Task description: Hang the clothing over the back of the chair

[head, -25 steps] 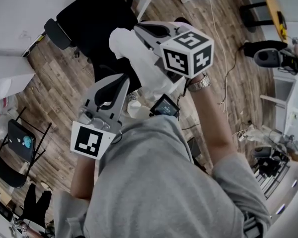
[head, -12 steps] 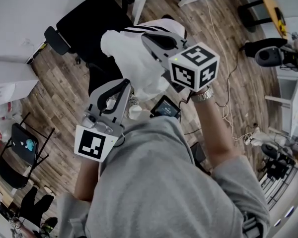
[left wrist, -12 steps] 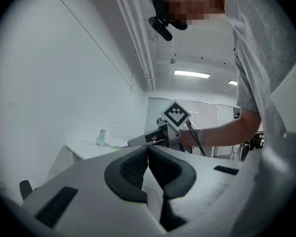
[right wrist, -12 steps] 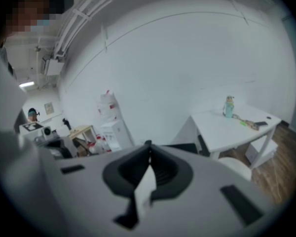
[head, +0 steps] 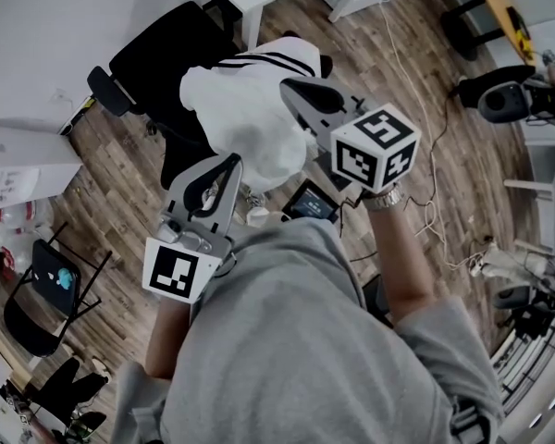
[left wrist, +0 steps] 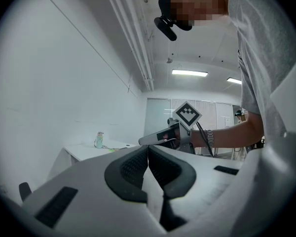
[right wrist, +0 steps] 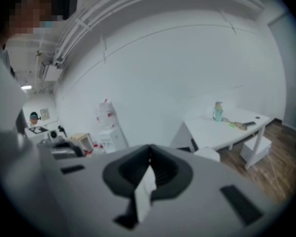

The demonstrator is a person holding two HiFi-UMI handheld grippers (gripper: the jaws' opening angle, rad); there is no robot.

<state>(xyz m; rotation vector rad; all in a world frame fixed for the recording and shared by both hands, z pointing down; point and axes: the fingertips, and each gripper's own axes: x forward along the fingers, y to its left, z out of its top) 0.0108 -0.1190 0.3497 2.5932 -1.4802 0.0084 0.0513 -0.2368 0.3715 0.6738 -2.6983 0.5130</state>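
A white garment is held in the air between two hand-held tools, seen from above. Over the last second it has been carried forward and slightly upward, away from the person's grey-clad chest and toward the black chair. More of it is now spread out, and the thin black stripes along its far edge, barely seen before, are shown in full. The chair's near part is now hidden by the cloth. From this, the carry is judged nearly done and the draping not yet begun. The garment hangs above the chair without being seen to rest on it, and the top edge of the chair's back cannot be picked out from this angle.

The left tongs are pressed together on a thin fold of white cloth. The right tongs are likewise clamped on a small white tuft.

The garment is soft, matte and limp, bunched into rounded folds. The chair is padded, dark and matte, with a curved armrest. The tongs' pads are black and ribbed, set in smooth pale-grey shells. Below lies a floor of brown wood-grain planks.
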